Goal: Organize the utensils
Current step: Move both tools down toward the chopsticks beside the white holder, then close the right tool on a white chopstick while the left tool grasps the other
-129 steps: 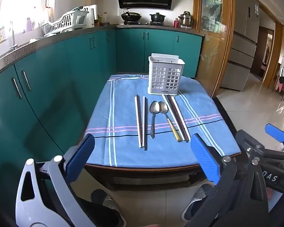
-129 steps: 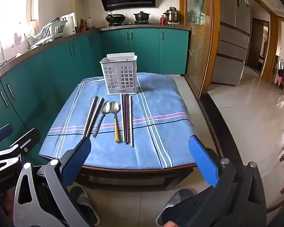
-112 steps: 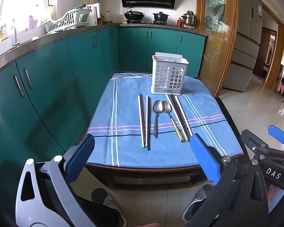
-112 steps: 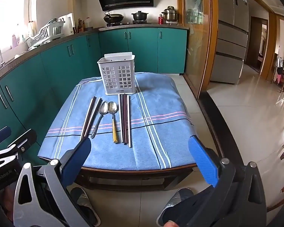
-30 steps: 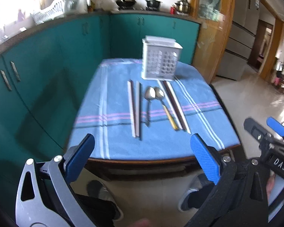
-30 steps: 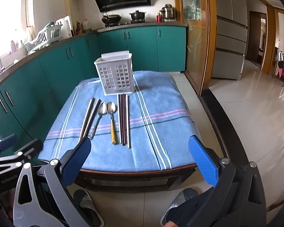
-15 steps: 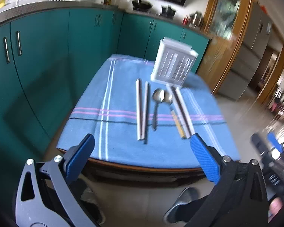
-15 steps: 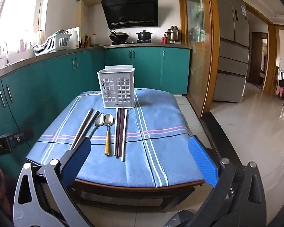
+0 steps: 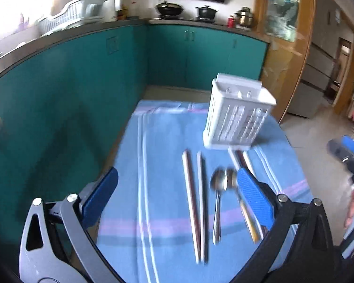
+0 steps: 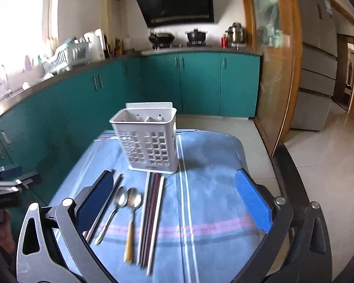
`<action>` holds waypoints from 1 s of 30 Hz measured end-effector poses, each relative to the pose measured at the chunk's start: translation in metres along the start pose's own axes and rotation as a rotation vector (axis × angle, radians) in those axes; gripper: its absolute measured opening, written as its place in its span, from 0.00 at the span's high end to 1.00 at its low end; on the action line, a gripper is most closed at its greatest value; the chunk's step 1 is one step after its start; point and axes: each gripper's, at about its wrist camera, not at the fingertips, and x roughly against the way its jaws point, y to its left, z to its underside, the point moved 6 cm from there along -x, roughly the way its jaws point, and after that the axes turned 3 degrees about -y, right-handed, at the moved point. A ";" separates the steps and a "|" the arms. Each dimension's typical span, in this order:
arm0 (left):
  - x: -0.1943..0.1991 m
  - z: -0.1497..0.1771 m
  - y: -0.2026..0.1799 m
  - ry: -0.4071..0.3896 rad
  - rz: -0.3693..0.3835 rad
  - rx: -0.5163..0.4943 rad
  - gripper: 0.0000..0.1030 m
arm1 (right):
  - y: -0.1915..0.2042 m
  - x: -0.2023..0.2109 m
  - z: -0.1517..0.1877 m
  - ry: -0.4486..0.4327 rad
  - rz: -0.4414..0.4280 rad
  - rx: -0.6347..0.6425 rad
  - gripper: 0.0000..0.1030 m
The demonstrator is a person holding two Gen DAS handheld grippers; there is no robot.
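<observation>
A white slotted utensil holder [image 10: 148,141] [image 9: 238,120] stands upright at the far end of a blue striped cloth [image 10: 207,188] [image 9: 165,165]. In front of it lie, side by side, a left pair of chopsticks [image 9: 195,202] [image 10: 103,210], a silver spoon [image 9: 217,202] [image 10: 113,210], a yellow-handled spoon [image 10: 131,219] [image 9: 244,214] and a right set of chopsticks [image 10: 152,214]. My left gripper [image 9: 177,198] hangs open above the left chopsticks. Over the utensils, my right gripper [image 10: 177,202] is open too. Neither holds anything.
Teal cabinets [image 9: 59,89] [image 10: 200,85] run along the left and the back, close to the table's left side. A dish rack [image 10: 66,56], pots and a kettle sit on the counter. Tiled floor [image 10: 323,165] lies to the right. A hand [image 10: 0,231] shows at the far left.
Both grippers have moved forward and lower over the table, so the utensils and holder look larger and nearer. Nothing on the cloth has moved. Both grippers stay open.
</observation>
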 end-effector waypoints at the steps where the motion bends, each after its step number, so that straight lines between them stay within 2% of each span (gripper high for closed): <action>1: -0.013 -0.008 0.001 0.002 -0.014 -0.010 0.03 | 0.001 -0.015 -0.001 0.019 0.004 0.007 0.03; 4: -0.071 -0.017 0.007 0.068 -0.041 -0.036 0.08 | -0.007 -0.072 0.014 0.113 -0.016 -0.027 0.03; 6: -0.106 -0.007 0.005 0.129 -0.015 -0.045 0.14 | -0.016 -0.097 0.034 0.154 -0.043 -0.094 0.05; 7: -0.118 0.000 0.005 0.156 -0.006 -0.047 0.17 | -0.018 -0.112 0.046 0.209 -0.050 -0.107 0.06; 8: -0.136 0.009 0.005 0.194 -0.007 -0.054 0.21 | -0.016 -0.126 0.055 0.262 -0.073 -0.102 0.13; 9: -0.150 0.014 0.005 0.222 -0.009 -0.061 0.29 | -0.014 -0.133 0.059 0.289 -0.081 -0.095 0.20; 13: -0.185 0.028 0.013 0.302 0.015 0.014 0.43 | -0.004 -0.160 0.073 0.356 -0.075 -0.059 0.24; 15: -0.193 0.027 0.014 0.311 0.041 0.044 0.43 | 0.001 -0.168 0.074 0.367 -0.078 -0.050 0.28; 18: -0.199 0.026 0.011 0.313 0.022 0.017 0.43 | 0.009 -0.181 0.074 0.374 -0.045 -0.016 0.35; 19: -0.201 0.025 0.010 0.316 0.018 0.020 0.43 | 0.011 -0.185 0.074 0.379 -0.036 -0.009 0.38; 21: -0.206 0.025 0.014 0.326 0.025 0.045 0.43 | 0.017 -0.194 0.075 0.389 -0.031 -0.013 0.51; 22: -0.206 0.025 0.017 0.329 0.023 0.053 0.43 | 0.022 -0.198 0.076 0.388 -0.032 -0.011 0.51; 25: -0.210 0.026 0.030 0.332 0.021 0.080 0.42 | 0.035 -0.201 0.079 0.378 0.008 0.061 0.60; 29: -0.208 0.022 0.041 0.320 0.016 0.113 0.39 | 0.048 -0.199 0.083 0.379 0.012 0.081 0.68; 30: -0.205 0.021 0.043 0.316 0.020 0.120 0.38 | 0.053 -0.197 0.084 0.379 0.008 0.083 0.73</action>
